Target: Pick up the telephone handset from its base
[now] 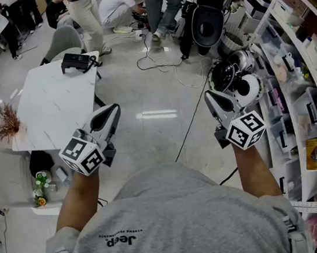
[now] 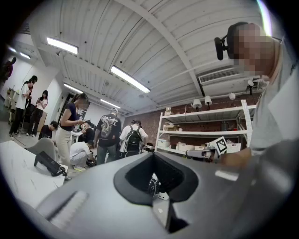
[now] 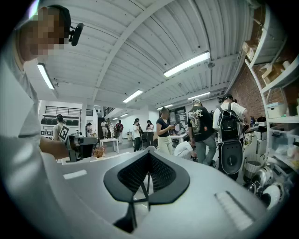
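The black telephone [image 1: 78, 62] sits on the far corner of a white table [image 1: 54, 103] at the left, its handset lying on the base. From the left gripper view the telephone [image 2: 49, 164] shows low at the left, well away. My left gripper [image 1: 109, 114] is held level in the air over the floor, short of the table, jaws together and empty. My right gripper [image 1: 215, 101] hangs level at the right, also shut on nothing. Along the left gripper [image 2: 156, 186] and the right gripper [image 3: 145, 186] the jaws meet with nothing between them.
Storage shelves [image 1: 304, 72] line the right side, with helmets and round gear [image 1: 240, 81] on the floor before them. A black cable [image 1: 192, 118] crosses the glossy floor. Several people [image 1: 85, 10] stand or crouch at the back. A dried plant [image 1: 7, 122] stands at the table's near edge.
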Available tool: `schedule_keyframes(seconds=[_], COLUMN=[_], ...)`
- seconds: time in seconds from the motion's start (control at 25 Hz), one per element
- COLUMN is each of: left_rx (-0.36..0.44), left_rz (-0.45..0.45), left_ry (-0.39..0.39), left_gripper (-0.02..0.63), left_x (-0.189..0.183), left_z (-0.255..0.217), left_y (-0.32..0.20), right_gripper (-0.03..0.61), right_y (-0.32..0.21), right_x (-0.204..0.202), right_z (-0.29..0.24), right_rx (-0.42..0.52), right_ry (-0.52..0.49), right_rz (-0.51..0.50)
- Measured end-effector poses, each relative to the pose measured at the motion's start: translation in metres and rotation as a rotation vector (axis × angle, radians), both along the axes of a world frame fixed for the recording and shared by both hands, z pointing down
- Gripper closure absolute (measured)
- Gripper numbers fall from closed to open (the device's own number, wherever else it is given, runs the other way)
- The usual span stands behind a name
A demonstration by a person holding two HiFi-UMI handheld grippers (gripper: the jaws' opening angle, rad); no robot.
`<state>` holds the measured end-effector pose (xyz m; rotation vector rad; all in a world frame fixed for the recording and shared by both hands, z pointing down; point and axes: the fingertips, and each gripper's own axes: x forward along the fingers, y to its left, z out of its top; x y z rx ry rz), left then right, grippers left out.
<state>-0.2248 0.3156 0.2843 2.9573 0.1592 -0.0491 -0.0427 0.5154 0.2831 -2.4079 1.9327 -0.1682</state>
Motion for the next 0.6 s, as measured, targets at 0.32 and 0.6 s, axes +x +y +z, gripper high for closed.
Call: schedule_keyframes(seconds=[0.32, 0.6], left_rx=[-0.01, 0.002], left_rz=[-0.005, -0.017], left_ry=[-0.002, -0.004], left_gripper=[0.554, 0.554], left_x=[0.007, 0.014], left_z=[-0.006, -0.008], left_y=[0.008, 0.022], right_gripper=[0.577, 0.575], right_y=[0.004, 0.014], right_x=[0.007, 0.015], right_z=[0.0, 0.0], right_rx=[-0.002, 0.002], right_ry=[0.002, 0.007], right_rz=[-0.003, -0.02])
